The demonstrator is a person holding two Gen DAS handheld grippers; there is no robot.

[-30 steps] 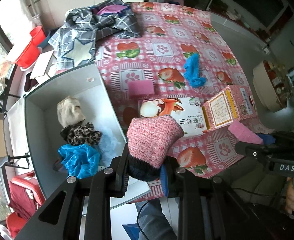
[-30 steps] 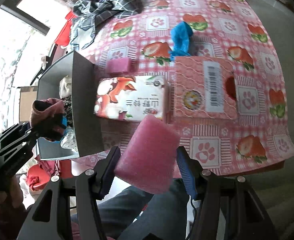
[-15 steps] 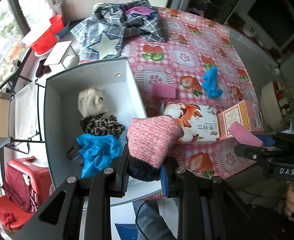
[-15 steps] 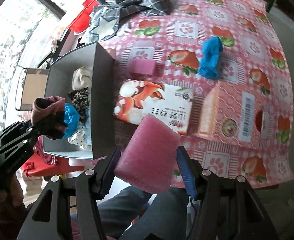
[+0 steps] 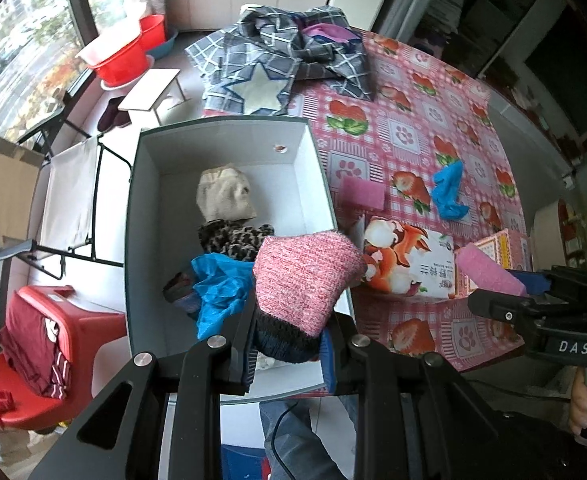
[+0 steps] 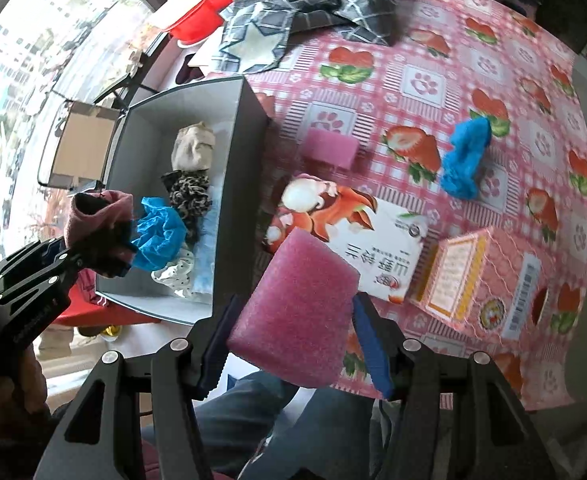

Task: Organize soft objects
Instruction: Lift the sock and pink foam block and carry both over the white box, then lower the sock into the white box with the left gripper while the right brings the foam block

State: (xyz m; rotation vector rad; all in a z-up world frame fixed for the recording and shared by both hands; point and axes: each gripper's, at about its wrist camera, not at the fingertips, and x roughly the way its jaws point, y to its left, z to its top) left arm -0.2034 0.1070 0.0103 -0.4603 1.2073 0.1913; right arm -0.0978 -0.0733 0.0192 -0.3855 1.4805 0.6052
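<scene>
Between the left gripper's (image 5: 287, 350) fingers (image 5: 240, 354) sits a pink sock (image 5: 307, 276), seemingly clamped.

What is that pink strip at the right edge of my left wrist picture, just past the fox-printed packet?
Observer: It is a thick pink sponge, clamped between the two blue pads of the right gripper.
Operator: My pink knit sock blocks the near end of the box. Is anything lying there?
Observer: Yes. The right wrist view shows a white spotted cloth on the floor of the box, next to the crumpled blue piece.
Operator: And the pink carton, which I only see the corner of?
Observer: The pink carton lies flat on the tablecloth, with a barcode label on its upper face.
</scene>
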